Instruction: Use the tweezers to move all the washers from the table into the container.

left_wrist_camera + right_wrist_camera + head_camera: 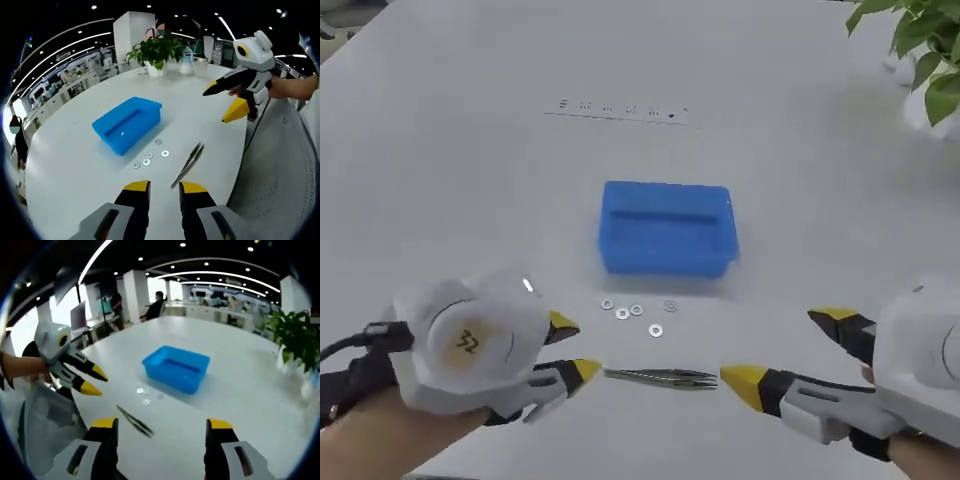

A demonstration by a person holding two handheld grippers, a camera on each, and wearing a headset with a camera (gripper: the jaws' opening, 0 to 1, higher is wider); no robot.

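Observation:
The slim metal tweezers [660,377] lie flat on the white table [470,180], between my two grippers. Several small washers [635,312] lie scattered just beyond them, in front of the blue container [667,228]. My left gripper [575,348] is open, its tips close to the tweezers' left end and holding nothing. My right gripper [778,348] is open wide near the right end. In the left gripper view the tweezers [188,164] lie just ahead of my left gripper [165,187], with the washers [150,157] and the container [127,124] beyond. In the right gripper view the tweezers [135,421] lie ahead of my right gripper [162,423].
A potted plant [920,40] stands at the table's far right. A thin printed strip [620,110] lies beyond the container. The table's near edge runs just behind the grippers. People sit at desks [157,305] far behind.

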